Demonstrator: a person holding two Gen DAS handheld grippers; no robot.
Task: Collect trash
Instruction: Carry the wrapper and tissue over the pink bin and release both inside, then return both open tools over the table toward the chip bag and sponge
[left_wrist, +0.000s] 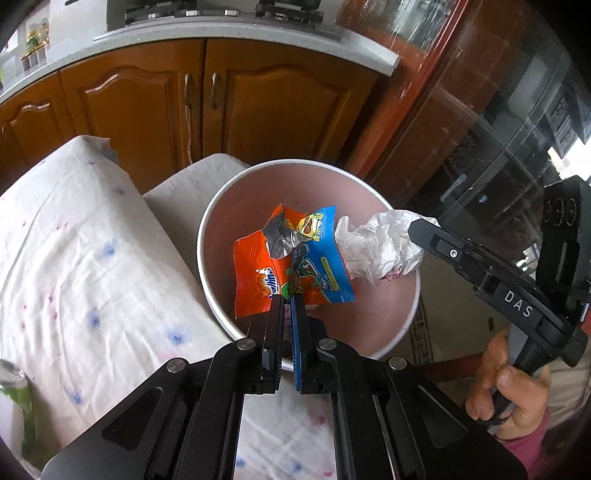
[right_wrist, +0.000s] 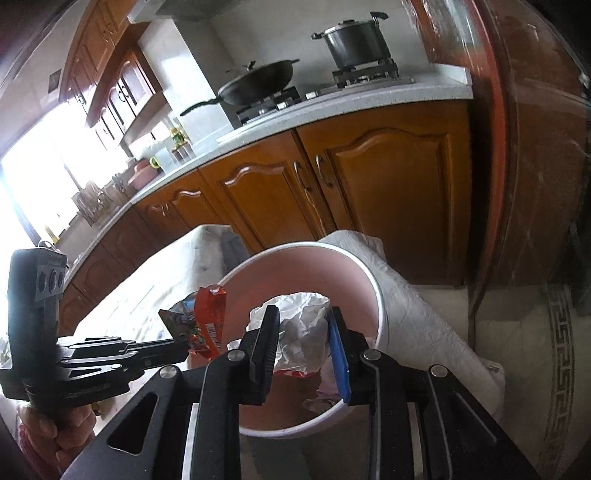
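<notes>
My left gripper (left_wrist: 287, 301) is shut on an orange and blue snack wrapper (left_wrist: 291, 258) and holds it over the mouth of a pink bin (left_wrist: 218, 229). My right gripper (right_wrist: 301, 317) is shut on a crumpled white plastic wrapper (right_wrist: 301, 328) and holds it over the same bin (right_wrist: 376, 295). In the left wrist view the right gripper (left_wrist: 417, 225) comes in from the right with the white wrapper (left_wrist: 380, 243) at its tip. In the right wrist view the left gripper (right_wrist: 184, 341) comes in from the left holding the snack wrapper (right_wrist: 208, 317). Some trash lies at the bin's bottom.
A table with a white flowered cloth (left_wrist: 81, 258) stands left of the bin. A green can (left_wrist: 18, 398) stands at its near left edge. Wooden kitchen cabinets (left_wrist: 207, 99) are behind, with a wok (right_wrist: 258, 86) and pot (right_wrist: 354, 42) on the stove. A dark glass-fronted cabinet (left_wrist: 498, 122) stands on the right.
</notes>
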